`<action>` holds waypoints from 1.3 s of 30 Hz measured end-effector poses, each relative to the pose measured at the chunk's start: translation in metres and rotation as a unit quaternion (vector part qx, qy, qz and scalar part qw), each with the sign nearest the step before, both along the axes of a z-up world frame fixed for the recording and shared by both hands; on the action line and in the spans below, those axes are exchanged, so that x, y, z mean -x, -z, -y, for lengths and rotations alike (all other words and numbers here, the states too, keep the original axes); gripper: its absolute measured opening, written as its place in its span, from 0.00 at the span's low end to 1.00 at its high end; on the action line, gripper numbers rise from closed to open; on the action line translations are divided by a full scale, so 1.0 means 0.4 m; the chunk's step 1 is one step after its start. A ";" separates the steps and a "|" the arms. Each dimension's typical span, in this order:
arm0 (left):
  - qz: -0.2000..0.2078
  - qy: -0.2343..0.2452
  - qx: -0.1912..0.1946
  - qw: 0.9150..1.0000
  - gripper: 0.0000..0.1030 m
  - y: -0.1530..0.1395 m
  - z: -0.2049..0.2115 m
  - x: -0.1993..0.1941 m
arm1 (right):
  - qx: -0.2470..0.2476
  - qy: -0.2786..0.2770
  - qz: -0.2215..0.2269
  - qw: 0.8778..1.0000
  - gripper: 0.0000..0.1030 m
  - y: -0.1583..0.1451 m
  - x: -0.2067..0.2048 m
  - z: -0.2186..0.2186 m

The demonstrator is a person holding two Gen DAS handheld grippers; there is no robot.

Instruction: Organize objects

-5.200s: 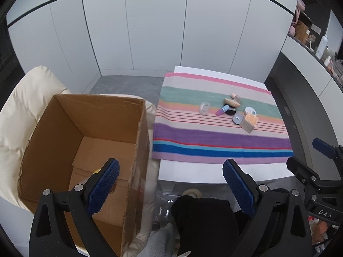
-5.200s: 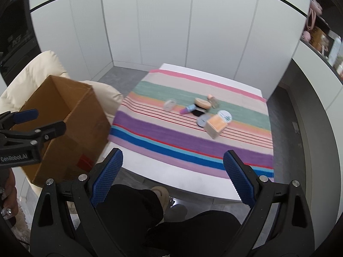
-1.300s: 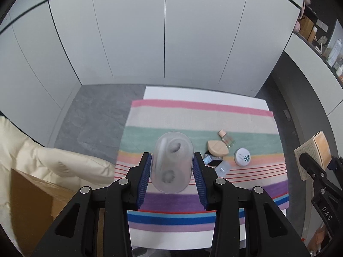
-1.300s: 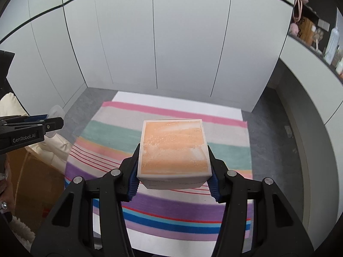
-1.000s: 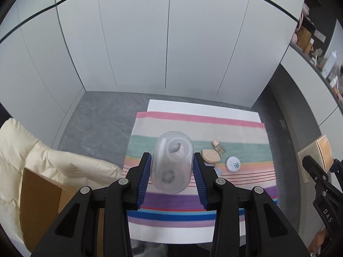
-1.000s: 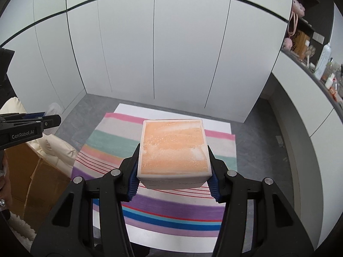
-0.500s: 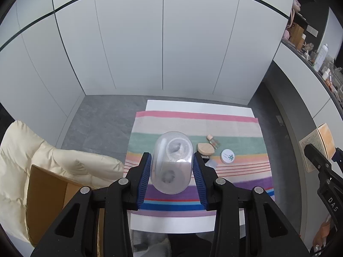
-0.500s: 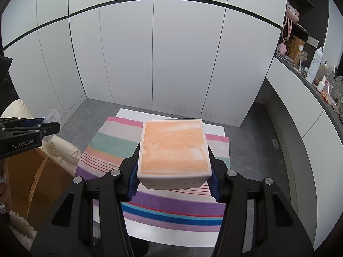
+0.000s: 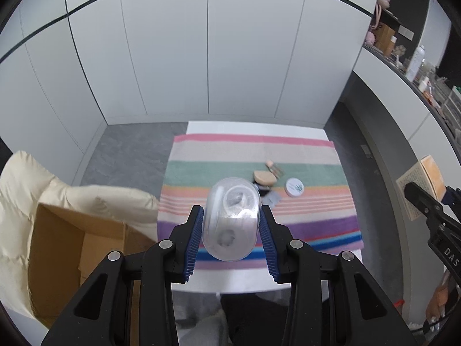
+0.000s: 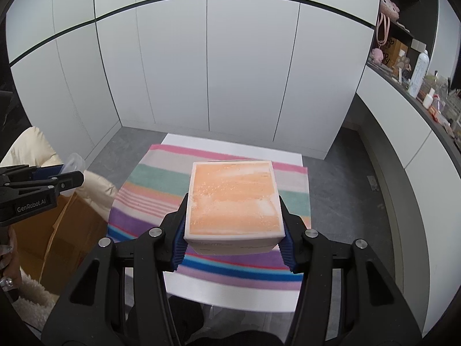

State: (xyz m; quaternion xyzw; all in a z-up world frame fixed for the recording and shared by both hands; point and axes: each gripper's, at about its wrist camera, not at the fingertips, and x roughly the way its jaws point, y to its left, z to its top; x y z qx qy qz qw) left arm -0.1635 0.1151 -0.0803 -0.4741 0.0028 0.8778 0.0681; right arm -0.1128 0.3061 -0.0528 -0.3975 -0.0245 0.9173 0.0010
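My left gripper (image 9: 232, 219) is shut on a clear plastic case (image 9: 232, 219), held in the air above the near edge of the striped cloth (image 9: 247, 152). An orange-topped white box (image 10: 234, 201) fills the jaws of my right gripper (image 10: 234, 222), which is shut on it high over the same cloth (image 10: 155, 178). In the left wrist view the orange box (image 9: 423, 184) shows at the far right. In the right wrist view the left gripper (image 10: 67, 176) with the clear case (image 10: 73, 163) shows at the far left. On the cloth lie a beige sponge (image 9: 263, 177), a round white tin (image 9: 294, 186) and a small bottle (image 9: 273, 167).
An open cardboard box (image 9: 72, 248) stands at the lower left on a cream padded seat (image 9: 28, 190). The white table (image 9: 253, 128) sits on grey floor before white cabinet doors. A counter with bottles (image 10: 419, 69) runs along the right. A person's hand (image 10: 7, 262) shows at the left edge.
Both grippers have drawn back from the table with their loads, so the cloth looks smaller and farther. More of the cardboard box has come into the left wrist view.
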 end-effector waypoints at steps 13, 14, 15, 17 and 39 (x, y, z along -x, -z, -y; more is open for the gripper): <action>-0.007 0.043 0.006 0.999 0.38 0.003 -0.023 -0.235 | 0.016 0.015 0.019 1.000 0.53 0.055 -0.201 -0.021; -0.005 0.047 0.006 0.999 0.38 0.003 -0.024 -0.247 | 0.020 0.017 0.020 0.999 0.53 0.057 -0.210 -0.024; -0.004 0.049 0.003 0.999 0.38 0.003 -0.023 -0.262 | 0.025 0.021 0.021 0.999 0.53 0.061 -0.226 -0.028; -0.004 0.051 0.000 0.999 0.38 0.006 -0.020 -0.292 | 0.026 0.022 0.023 0.999 0.53 0.071 -0.258 -0.027; 0.013 0.059 0.001 0.998 0.38 0.037 0.036 -0.394 | 0.027 0.051 0.053 0.997 0.53 0.114 -0.416 -0.058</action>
